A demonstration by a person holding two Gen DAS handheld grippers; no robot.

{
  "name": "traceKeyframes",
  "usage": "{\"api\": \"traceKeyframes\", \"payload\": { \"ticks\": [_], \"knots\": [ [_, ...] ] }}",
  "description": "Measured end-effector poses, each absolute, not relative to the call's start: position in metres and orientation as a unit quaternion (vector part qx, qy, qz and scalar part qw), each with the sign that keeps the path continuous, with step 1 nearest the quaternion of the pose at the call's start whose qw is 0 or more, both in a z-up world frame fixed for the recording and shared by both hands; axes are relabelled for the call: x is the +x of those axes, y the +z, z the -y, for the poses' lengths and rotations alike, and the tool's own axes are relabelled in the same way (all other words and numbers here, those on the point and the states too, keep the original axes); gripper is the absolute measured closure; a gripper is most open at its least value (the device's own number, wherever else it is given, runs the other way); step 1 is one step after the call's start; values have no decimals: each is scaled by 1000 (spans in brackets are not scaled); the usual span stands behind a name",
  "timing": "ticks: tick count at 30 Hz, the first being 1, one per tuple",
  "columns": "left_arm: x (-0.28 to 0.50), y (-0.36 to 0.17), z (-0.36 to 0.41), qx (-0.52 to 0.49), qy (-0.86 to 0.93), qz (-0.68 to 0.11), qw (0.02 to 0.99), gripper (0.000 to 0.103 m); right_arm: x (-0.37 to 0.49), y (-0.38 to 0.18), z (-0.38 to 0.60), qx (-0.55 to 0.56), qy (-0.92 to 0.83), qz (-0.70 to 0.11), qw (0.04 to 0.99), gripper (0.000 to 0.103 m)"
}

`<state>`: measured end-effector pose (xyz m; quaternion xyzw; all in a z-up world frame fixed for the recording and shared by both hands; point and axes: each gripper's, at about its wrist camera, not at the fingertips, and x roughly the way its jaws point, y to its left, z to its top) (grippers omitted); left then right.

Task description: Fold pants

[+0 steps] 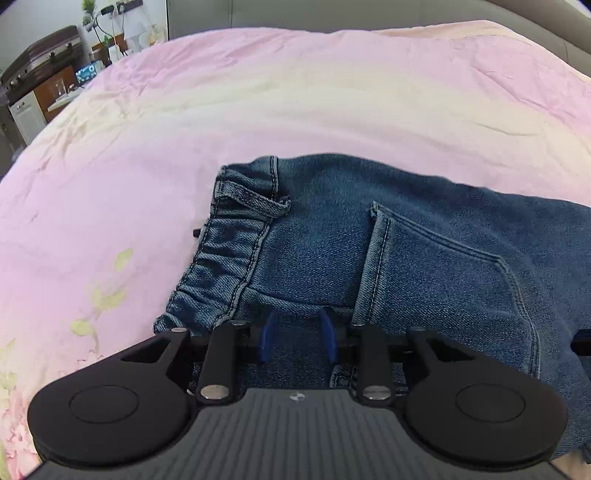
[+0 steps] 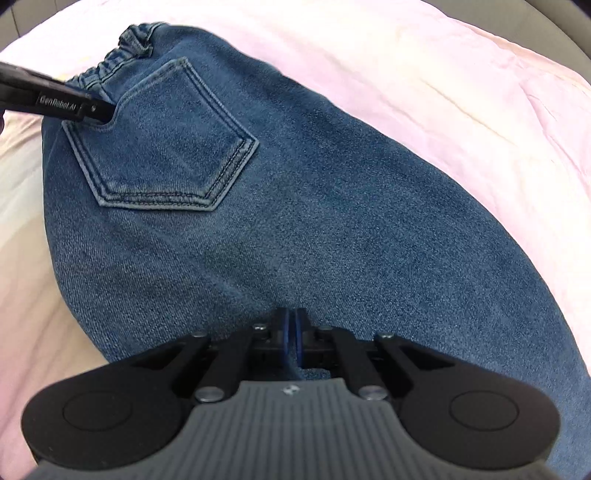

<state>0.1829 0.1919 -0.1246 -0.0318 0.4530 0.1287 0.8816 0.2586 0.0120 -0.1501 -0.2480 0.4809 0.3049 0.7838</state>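
Blue denim pants (image 1: 424, 266) lie on the pink bedspread (image 1: 258, 110), back side up, with the elastic waistband (image 1: 221, 251) to the left and a back pocket (image 2: 166, 147) showing. My left gripper (image 1: 297, 334) points down just behind the waistband, its blue pads apart and flat denim between them. From the right wrist view its black tip (image 2: 105, 110) touches the pocket's top edge. My right gripper (image 2: 291, 341) rests further down the pants (image 2: 332, 240) with its pads together. Whether cloth is pinched between them is hidden.
The bedspread (image 2: 461, 92) stretches wide beyond and beside the pants. A grey headboard (image 1: 369, 14) runs along the far side. Off the bed's far left corner stand a dark suitcase (image 1: 44, 51) on a cabinet and a shelf with plants (image 1: 107, 22).
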Motion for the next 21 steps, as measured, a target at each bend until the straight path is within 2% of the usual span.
{"api": "traceKeyframes", "payload": {
  "ticks": [3,5,7,11,16,21],
  "knots": [
    [166,-101,-189,-61,126,-429,892,68,259,-138,9,-209,297,-484,796,99],
    [151,-83,-184,-84,114,-413,899,68,258,-127,28,-188,290,-481,806,87],
    [136,-71,-172,-92,95,-408,903,68,257,-115,50,-166,282,-477,816,82],
    [113,-63,-131,-125,30,-424,897,68,258,-98,104,-154,251,-468,833,77],
    [97,-78,-90,-223,-33,-447,866,68,260,-84,191,-136,191,-467,852,76],
    [94,-96,-64,-280,-34,-448,849,56,257,-74,296,-78,119,-473,869,71]
  ]
}}
